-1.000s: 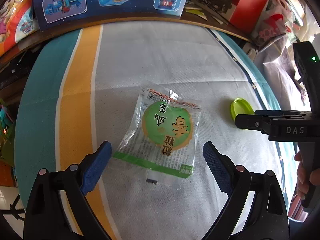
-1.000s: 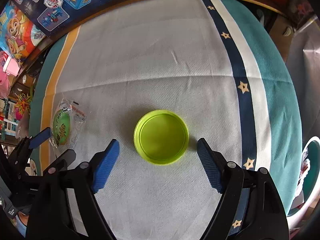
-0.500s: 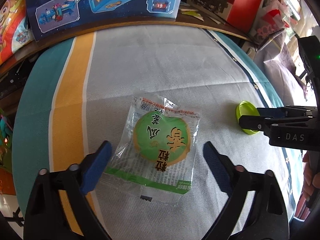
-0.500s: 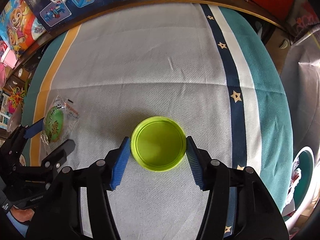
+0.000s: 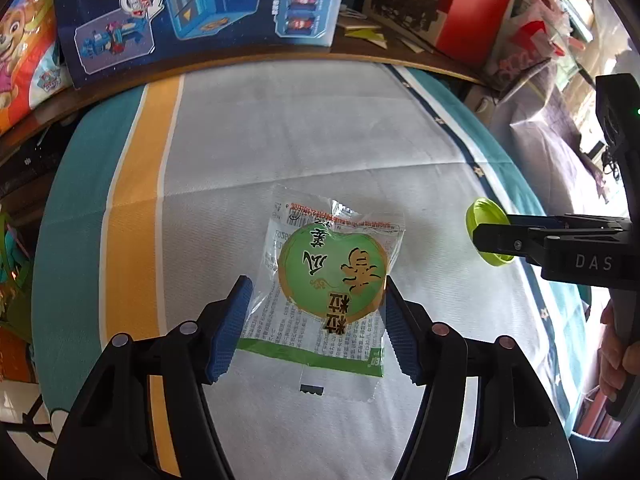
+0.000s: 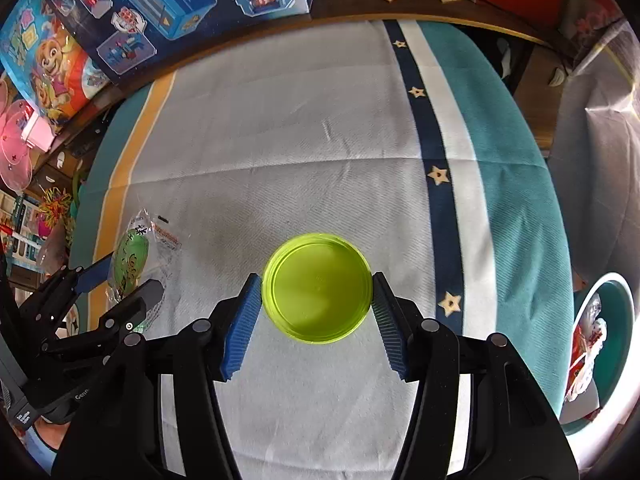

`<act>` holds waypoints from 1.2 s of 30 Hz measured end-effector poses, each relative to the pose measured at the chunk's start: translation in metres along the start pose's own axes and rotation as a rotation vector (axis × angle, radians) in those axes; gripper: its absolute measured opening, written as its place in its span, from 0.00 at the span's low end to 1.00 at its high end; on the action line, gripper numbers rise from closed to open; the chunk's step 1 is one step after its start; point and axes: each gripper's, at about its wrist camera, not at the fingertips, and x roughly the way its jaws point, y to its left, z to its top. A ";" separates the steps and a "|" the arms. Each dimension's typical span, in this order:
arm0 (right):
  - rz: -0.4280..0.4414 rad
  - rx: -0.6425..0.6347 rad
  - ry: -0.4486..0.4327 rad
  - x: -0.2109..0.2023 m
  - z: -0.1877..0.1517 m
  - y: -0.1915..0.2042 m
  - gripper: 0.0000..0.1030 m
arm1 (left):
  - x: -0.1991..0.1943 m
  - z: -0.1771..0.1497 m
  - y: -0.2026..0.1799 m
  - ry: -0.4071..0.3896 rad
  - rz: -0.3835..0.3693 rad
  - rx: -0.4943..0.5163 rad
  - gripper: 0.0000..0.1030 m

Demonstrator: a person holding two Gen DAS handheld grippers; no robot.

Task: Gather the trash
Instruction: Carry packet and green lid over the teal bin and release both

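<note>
The right gripper (image 6: 317, 312) had its 2 blue ribbed pads pressed against opposite sides of the round lime-green plastic lid (image 6: 317, 287), which sat near the middle of the striped cloth-covered table (image 6: 280, 128), toward its navy starred band; the rim was shallow and slick, so a judged risk was the lid squirting out or tipping as it was raised, since the pads held only its thin edge. The left gripper (image 5: 316, 322) had its jaws part-way drawn in around the crinkly clear snack wrapper with a green heart-shaped label (image 5: 332, 276), lying nearer the table's orange-striped side; the right pad touched the film's edge, while the left pad sat just beside it, and whether it touched could not be told. The flat film could simply buckle upward or slide under the pads instead of being caught, because there was little thickness to pinch. A white-rimmed teal bin (image 6: 608, 344) with scraps showed past the table's right edge, a likely drop place. Compared with 1 second before, both sets of jaws had narrowed from wide spread: the right had shut onto the lid, and the left had advanced over the wrapper and partly closed
</note>
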 end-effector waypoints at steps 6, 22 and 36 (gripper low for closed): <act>0.035 0.033 -0.033 -0.026 -0.014 -0.016 0.52 | -0.021 -0.006 -0.023 -0.017 -0.006 0.025 0.63; 0.104 0.139 -0.131 -0.101 -0.081 -0.087 0.52 | -0.059 -0.026 -0.116 -0.040 -0.068 0.115 0.63; 0.070 0.326 -0.265 -0.162 -0.140 -0.220 0.52 | -0.040 -0.028 -0.264 -0.001 -0.176 0.312 0.63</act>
